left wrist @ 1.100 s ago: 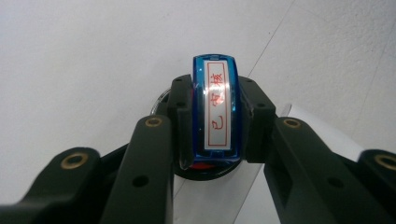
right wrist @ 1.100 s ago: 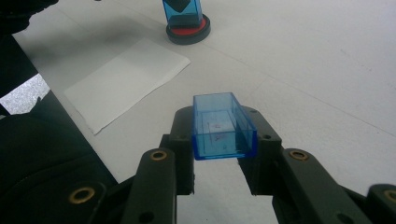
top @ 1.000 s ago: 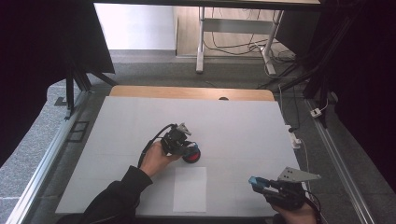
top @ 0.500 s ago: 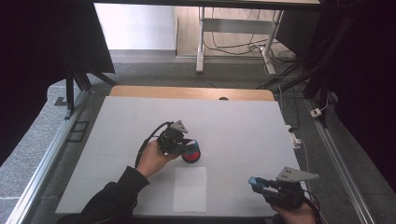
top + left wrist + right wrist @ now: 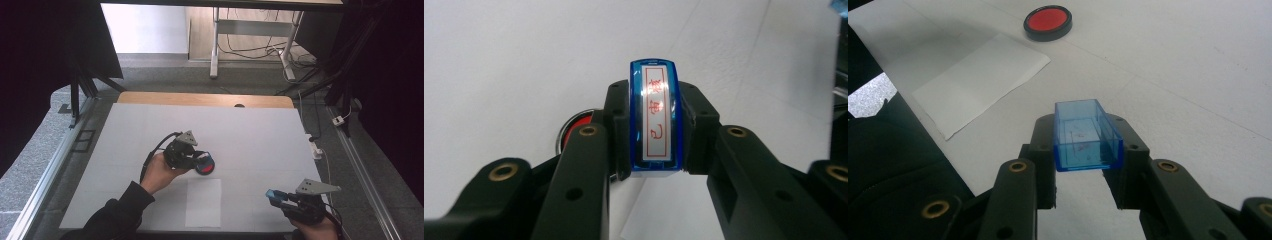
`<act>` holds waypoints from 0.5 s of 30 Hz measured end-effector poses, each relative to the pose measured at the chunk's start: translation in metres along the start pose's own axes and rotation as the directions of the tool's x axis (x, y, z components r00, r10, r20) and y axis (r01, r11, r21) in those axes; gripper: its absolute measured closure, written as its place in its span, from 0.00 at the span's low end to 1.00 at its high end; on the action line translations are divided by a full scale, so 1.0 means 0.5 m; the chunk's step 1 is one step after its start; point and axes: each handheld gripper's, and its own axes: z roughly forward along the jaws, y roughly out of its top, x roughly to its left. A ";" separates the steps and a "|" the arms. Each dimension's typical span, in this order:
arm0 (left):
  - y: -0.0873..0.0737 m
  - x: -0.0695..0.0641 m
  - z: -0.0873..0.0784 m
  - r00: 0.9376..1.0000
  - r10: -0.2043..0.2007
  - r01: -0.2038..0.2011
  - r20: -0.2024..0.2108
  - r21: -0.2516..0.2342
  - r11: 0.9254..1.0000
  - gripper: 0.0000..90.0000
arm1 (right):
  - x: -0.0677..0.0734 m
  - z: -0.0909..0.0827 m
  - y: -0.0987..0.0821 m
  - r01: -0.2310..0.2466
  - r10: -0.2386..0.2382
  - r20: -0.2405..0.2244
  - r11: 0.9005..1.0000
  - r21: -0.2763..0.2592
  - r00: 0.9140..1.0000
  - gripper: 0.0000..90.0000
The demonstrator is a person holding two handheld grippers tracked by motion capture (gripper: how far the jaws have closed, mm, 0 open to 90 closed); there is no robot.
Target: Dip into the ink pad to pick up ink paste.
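Observation:
My left gripper (image 5: 199, 157) is shut on a blue stamp (image 5: 655, 117) whose face, with red characters in a red frame, points back at the camera. It hangs just above and left of the round red ink pad (image 5: 206, 165), which peeks out behind the left jaw (image 5: 574, 127). Near the table's front right, my right gripper (image 5: 274, 196) is shut on the stamp's clear blue cap (image 5: 1086, 136), its hollow side turned up. A white paper sheet (image 5: 203, 202) lies at the front middle, between the two hands.
The white mat (image 5: 250, 135) covers the table, with a wooden strip (image 5: 200, 99) along its far edge. A white plug and cable (image 5: 315, 147) lie at the right edge. Metal rails run down both sides.
My left gripper has risen a little with the stamp and drawn slightly left of the ink pad. The right gripper has stayed where it was.

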 end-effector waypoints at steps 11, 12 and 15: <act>-0.011 -0.023 -0.021 0.999 0.002 -0.002 0.032 -0.014 1.000 0.78 | 0.000 0.000 0.000 0.003 -0.003 -0.001 1.000 -0.001 1.000 0.76; -0.013 -0.026 -0.023 1.000 0.006 -0.006 0.030 -0.014 1.000 0.78 | 0.000 0.000 0.000 0.003 -0.003 -0.001 1.000 -0.001 1.000 0.76; -0.021 -0.033 -0.030 1.000 0.003 -0.002 0.031 -0.025 1.000 0.78 | 0.000 -0.001 0.000 0.004 -0.004 -0.003 1.000 -0.003 1.000 0.77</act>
